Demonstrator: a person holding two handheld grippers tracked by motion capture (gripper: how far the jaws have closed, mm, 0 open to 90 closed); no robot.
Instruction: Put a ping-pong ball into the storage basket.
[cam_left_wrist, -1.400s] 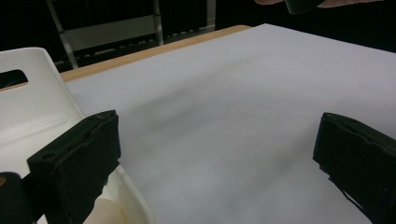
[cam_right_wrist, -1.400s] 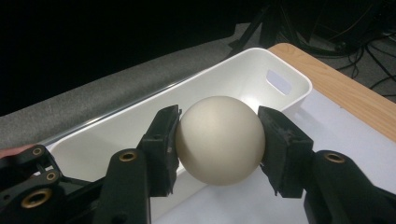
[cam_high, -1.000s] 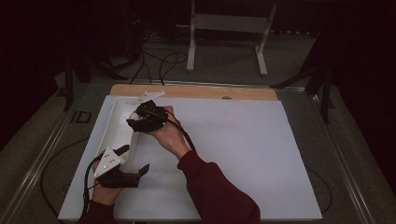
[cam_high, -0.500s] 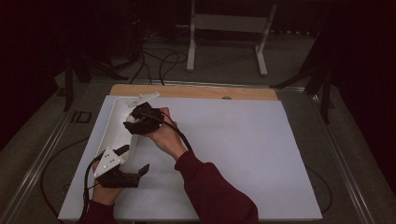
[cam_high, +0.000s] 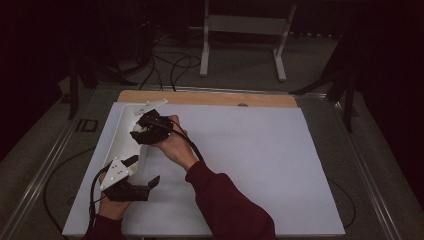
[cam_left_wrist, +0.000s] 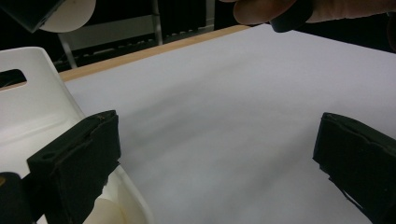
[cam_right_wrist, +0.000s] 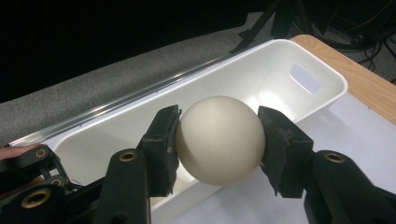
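Observation:
A cream ball (cam_right_wrist: 219, 140) sits between the two black jaws of my right gripper (cam_right_wrist: 218, 136), which is shut on it. The ball hangs just above the long white bin (cam_right_wrist: 261, 79). In the high view the right gripper (cam_high: 149, 128) is over the bin (cam_high: 121, 140) at the left side of the white mat (cam_high: 250, 160). My left gripper (cam_high: 144, 171) stands open at the bin's near end, with nothing between its jaws. In the left gripper view the gripper (cam_left_wrist: 215, 154) looks across the mat, with the bin (cam_left_wrist: 32, 107) at its left.
A wooden strip (cam_high: 210, 98) runs along the mat's far edge. Beyond it stand a white frame (cam_high: 245, 30) and cables on the floor. A metal rail (cam_high: 45, 170) lines the table's left side. The mat right of the hands is bare.
My right gripper has edged slightly left and nearer with the ball, over the bin. The left gripper has stayed where it was.

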